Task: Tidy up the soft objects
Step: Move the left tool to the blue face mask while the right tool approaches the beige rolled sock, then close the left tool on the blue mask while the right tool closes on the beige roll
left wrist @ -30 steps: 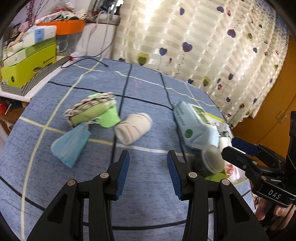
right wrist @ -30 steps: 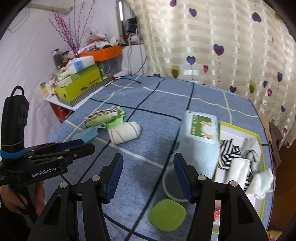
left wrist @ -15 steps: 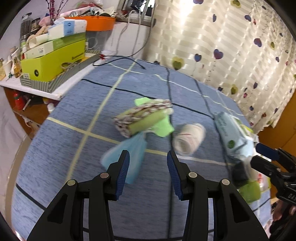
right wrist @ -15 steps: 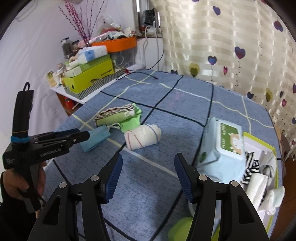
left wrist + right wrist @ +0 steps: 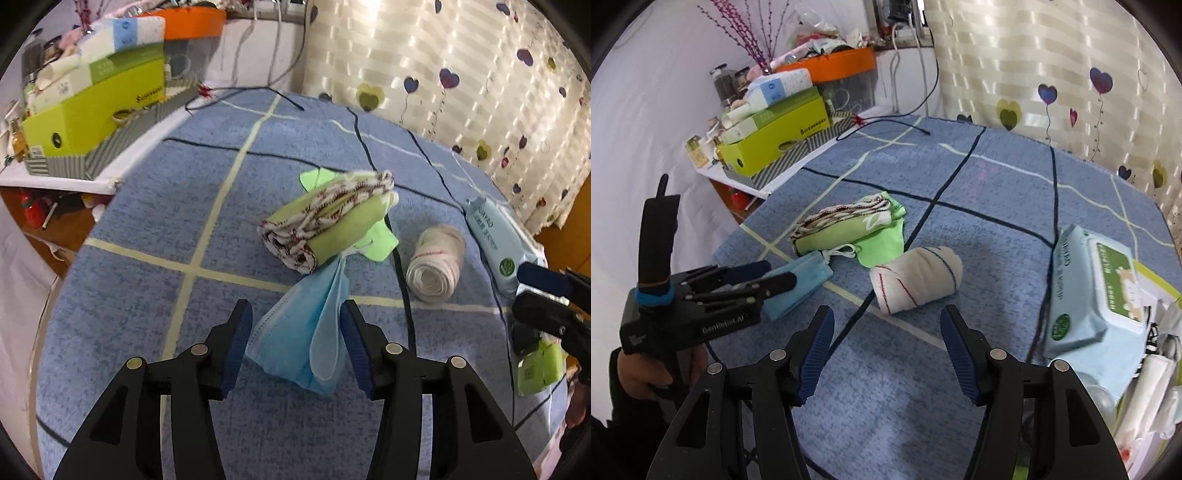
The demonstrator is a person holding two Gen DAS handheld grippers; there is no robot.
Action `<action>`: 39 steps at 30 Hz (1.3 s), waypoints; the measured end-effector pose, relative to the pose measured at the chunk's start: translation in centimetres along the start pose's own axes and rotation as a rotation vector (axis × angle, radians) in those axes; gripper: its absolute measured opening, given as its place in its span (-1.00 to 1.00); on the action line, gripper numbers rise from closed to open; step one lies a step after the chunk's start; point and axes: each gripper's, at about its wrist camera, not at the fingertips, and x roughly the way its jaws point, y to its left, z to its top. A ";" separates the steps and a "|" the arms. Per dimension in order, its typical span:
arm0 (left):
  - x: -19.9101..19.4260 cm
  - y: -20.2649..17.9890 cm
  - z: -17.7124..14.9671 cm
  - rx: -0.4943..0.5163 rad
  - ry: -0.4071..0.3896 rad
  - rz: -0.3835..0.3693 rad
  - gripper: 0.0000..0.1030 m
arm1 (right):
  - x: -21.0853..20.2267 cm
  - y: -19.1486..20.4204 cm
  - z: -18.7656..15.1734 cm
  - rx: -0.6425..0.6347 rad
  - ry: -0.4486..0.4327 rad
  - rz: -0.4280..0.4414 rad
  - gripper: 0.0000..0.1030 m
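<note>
A blue face mask [image 5: 291, 343] lies on the blue checked tablecloth [image 5: 155, 295]. My left gripper [image 5: 295, 328] is straddling the mask, jaws opening, pads not pressing it. Just beyond lies a folded green and patterned cloth bundle [image 5: 328, 225]. To its right is a rolled white sock [image 5: 436, 262] with red stripes. In the right wrist view my right gripper [image 5: 886, 321] hovers just short of that rolled sock [image 5: 916, 277]. Its jaws are opening with nothing between them. The left gripper [image 5: 775, 275] shows there over the mask [image 5: 801, 284].
A pale blue wipes pack [image 5: 1097, 291] lies to the right, beside a green-rimmed tray [image 5: 1160, 280] holding several socks. A green lid [image 5: 539, 365] sits near the table's right edge. A shelf with a green box [image 5: 775, 136] stands far left; a curtain hangs behind.
Both grippers moved left and lower over the table. The left one now has the blue mask between its fingers, which stand wider. The right one closed in on the rolled sock.
</note>
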 end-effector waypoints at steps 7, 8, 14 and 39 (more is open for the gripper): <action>0.5 -1.1 -0.9 0.024 0.038 -0.066 -0.02 | 3.2 -1.6 0.9 0.109 0.053 -0.007 0.20; 0.5 -1.2 -1.0 0.020 0.040 -0.078 -0.02 | 3.7 -1.9 1.0 0.139 0.060 0.000 0.20; 0.4 -1.8 -1.2 -0.008 0.036 -0.090 -0.02 | 5.9 -3.6 1.7 0.291 0.074 0.048 0.24; -0.6 -3.5 -1.3 -0.052 0.013 -0.095 -0.57 | 4.9 -3.6 1.5 0.297 0.007 0.074 -0.02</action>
